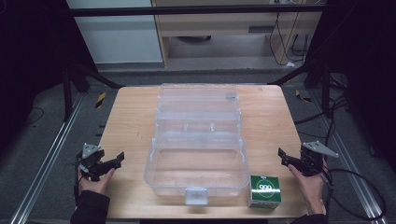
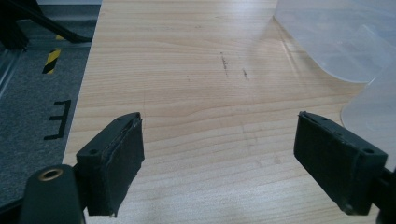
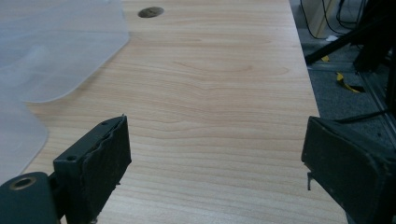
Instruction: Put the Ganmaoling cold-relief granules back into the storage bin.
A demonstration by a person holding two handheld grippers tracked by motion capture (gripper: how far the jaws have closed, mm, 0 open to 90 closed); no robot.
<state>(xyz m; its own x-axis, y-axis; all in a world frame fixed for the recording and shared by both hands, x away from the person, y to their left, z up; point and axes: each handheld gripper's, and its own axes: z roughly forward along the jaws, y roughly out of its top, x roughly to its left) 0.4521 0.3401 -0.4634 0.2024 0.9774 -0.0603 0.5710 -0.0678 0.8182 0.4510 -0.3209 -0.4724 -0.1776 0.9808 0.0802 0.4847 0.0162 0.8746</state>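
A clear plastic storage box [image 1: 198,154] lies open in the middle of the wooden table [image 1: 130,121], its lid [image 1: 198,100] folded back away from me. A small green box with white print [image 1: 265,191] stands at the front right, beside the clear box. My left gripper [image 1: 114,162] rests at the table's left edge, open and empty, its jaws wide apart over bare wood [image 2: 219,135]. My right gripper [image 1: 285,157] sits at the right edge, also open and empty [image 3: 215,154]. The clear box's edge [image 2: 336,42] shows at the upper right of the left gripper view.
Metal rails [image 1: 46,154] run along the floor on both sides of the table. Cables [image 1: 359,186] trail on the floor at the right. A wooden cabinet [image 1: 224,23] stands behind the table. A small round mark [image 3: 150,11] sits on the wood far ahead of the right gripper.
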